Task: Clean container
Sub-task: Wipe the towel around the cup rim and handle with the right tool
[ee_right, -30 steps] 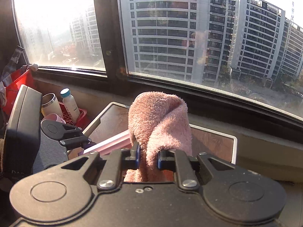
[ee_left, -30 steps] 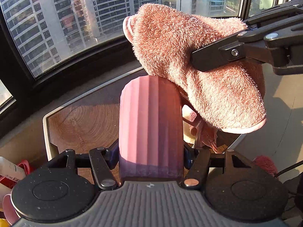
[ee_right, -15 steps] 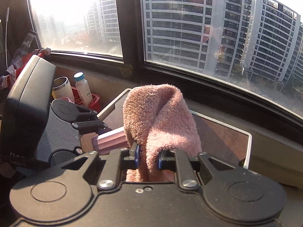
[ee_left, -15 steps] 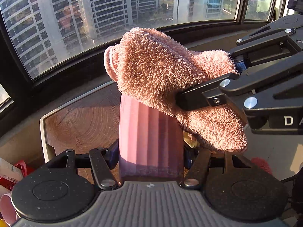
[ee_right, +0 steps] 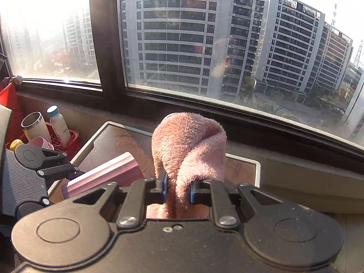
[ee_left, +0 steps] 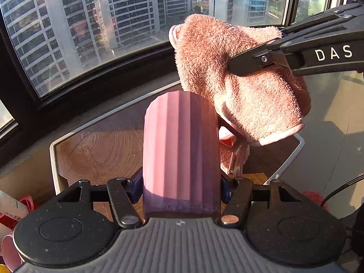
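A pink ribbed container [ee_left: 180,152] lies along my left gripper [ee_left: 180,186], whose jaws are shut on its sides; its far end points at the window. In the right wrist view the same container [ee_right: 104,177] shows at lower left, held by the left gripper [ee_right: 68,170]. My right gripper [ee_right: 177,191] is shut on a folded pink terry towel [ee_right: 188,147]. From the left wrist view the towel [ee_left: 241,84] hangs to the right of and just above the container's far end, with the right gripper [ee_left: 234,68] reaching in from the right. Whether towel and container touch is unclear.
Below both grippers is a wood-grain tray [ee_left: 95,150] with a pale rim [ee_right: 258,166], set against a window sill. At the left stands a red basket [ee_right: 70,138] with a steel tumbler [ee_right: 34,127], a white bottle [ee_right: 58,125] and a pink cup [ee_right: 42,142]. A black cable [ee_left: 341,188] runs at right.
The towel in my right gripper has lifted off the container's far end and shifted right. The right gripper has pulled back, away from the left one. The container stays clamped.
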`<state>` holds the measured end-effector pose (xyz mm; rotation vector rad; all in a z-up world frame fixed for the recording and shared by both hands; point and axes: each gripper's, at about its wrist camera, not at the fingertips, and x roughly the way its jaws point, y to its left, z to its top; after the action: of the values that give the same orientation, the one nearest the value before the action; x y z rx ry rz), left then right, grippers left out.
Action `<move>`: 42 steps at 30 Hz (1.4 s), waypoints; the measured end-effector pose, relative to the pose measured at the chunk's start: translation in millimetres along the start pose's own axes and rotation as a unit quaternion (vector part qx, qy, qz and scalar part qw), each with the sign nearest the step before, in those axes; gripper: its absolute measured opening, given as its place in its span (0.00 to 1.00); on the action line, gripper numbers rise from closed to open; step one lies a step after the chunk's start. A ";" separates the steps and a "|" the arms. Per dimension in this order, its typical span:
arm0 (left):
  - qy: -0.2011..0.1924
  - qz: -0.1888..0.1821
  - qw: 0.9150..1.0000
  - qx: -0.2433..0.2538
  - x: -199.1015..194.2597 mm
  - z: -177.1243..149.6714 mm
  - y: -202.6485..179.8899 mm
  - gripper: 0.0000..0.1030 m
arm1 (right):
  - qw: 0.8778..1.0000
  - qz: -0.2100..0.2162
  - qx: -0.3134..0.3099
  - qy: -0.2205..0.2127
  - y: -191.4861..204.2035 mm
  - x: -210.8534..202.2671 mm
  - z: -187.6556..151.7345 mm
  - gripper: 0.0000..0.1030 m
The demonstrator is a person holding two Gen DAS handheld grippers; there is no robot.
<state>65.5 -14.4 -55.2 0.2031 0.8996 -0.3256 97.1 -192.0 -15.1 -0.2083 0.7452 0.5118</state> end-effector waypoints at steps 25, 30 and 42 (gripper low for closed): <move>-0.010 -0.016 1.000 0.003 -6.1 1.8 -3.6 0.60 | 0.998 0.042 -0.046 0.017 25.6 2.2 -4.9 0.17; -0.012 -0.012 1.000 0.010 -4.9 1.8 -4.1 0.60 | 0.999 -0.001 -0.030 0.012 14.0 4.6 -2.1 0.17; 0.004 0.003 1.000 -0.001 5.2 0.3 3.3 0.60 | 0.997 0.066 -0.038 -0.010 20.2 -7.8 -3.2 0.17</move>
<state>70.0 -12.4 -59.0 0.2052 0.9068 -0.3177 80.0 -178.7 -12.0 -0.2255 0.7227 0.6685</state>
